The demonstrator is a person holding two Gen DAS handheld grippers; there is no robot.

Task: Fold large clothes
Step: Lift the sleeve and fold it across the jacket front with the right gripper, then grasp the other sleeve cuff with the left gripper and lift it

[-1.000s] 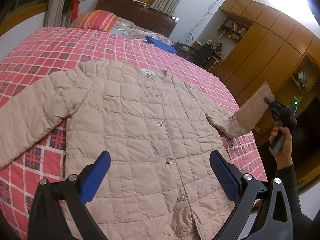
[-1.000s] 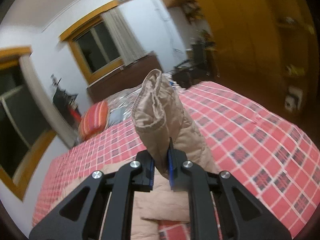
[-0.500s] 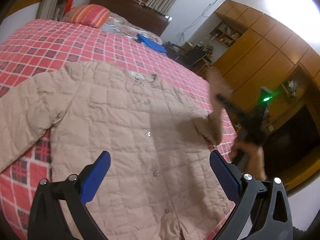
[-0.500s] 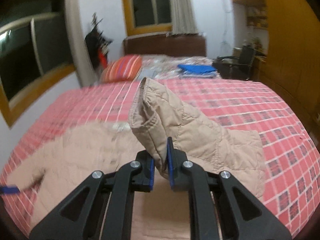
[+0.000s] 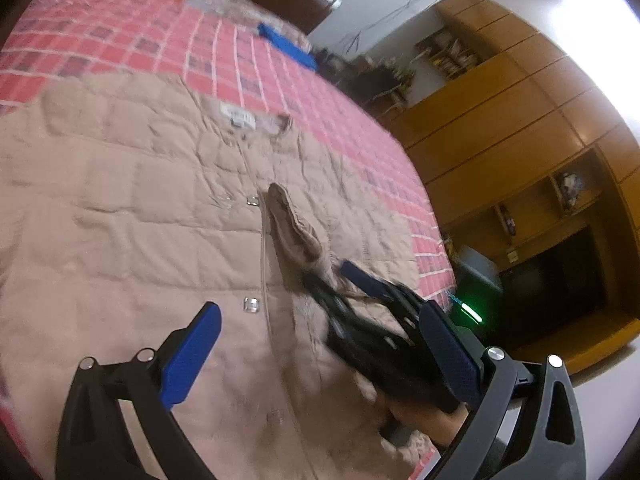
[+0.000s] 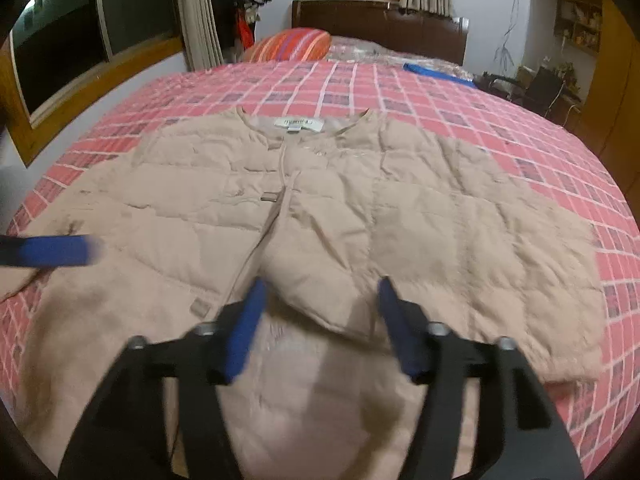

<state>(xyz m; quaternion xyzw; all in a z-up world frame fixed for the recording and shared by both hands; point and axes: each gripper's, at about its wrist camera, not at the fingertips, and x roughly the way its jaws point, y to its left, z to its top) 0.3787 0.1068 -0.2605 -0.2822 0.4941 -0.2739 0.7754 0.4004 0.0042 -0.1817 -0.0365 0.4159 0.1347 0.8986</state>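
Note:
A beige quilted jacket [image 5: 140, 220] [image 6: 440, 220] lies front up on the pink plaid bed cover [image 6: 360, 80] [image 5: 120, 40]. Its right sleeve [image 6: 340, 280] is folded across the chest, and the cuff [image 5: 294, 232] rests beside the button line. My right gripper [image 6: 320, 320] [image 5: 328, 276] hovers open just above that sleeve, with nothing between its blue pads. My left gripper [image 5: 320, 352] is open over the lower front of the jacket and holds nothing. One of its blue pads [image 6: 52, 250] shows blurred at the left edge of the right wrist view.
A striped pillow [image 6: 288, 44] and a blue folded cloth [image 6: 432, 70] [image 5: 284, 44] lie near the dark headboard [image 6: 380, 12]. Wooden wardrobes [image 5: 500, 120] stand right of the bed, a window [image 6: 60, 48] to the left. A hand [image 5: 424, 420] holds the right gripper.
My right gripper carried the sleeve inward over the jacket's chest, then opened and let it go. The left gripper moved closer over the jacket and stayed open.

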